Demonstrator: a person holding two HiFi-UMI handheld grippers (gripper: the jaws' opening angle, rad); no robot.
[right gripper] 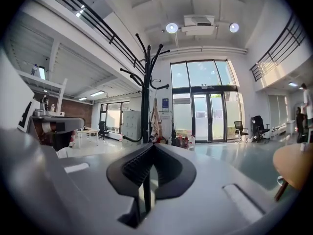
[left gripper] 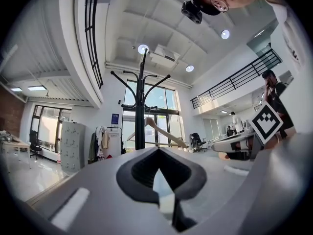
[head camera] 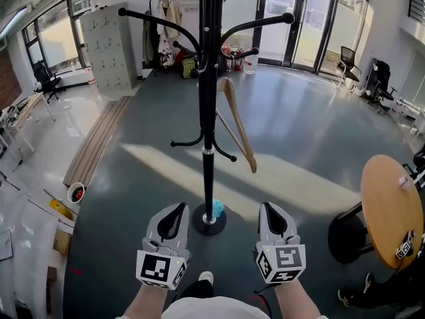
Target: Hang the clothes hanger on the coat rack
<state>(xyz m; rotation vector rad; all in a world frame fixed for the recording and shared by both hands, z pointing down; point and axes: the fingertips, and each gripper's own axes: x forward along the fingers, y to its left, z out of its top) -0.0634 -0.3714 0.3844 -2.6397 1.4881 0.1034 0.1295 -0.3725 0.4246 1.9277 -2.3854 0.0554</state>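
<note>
I count one coat rack [head camera: 208,111], one wooden clothes hanger [head camera: 238,121] and two grippers. The hanger hangs from a rack arm just right of the pole, well apart from both grippers. On the left gripper [head camera: 178,210] and the right gripper [head camera: 267,210] the jaws are closed together and hold nothing. The rack's base stands between them. Surroundings: one round worktop [head camera: 392,211] at right and one grey locker cabinet [head camera: 106,45] beyond.

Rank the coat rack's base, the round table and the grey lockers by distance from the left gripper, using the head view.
1. Coat rack's base, just right of the left gripper.
2. Round table, far right.
3. Grey lockers, back left.
</note>
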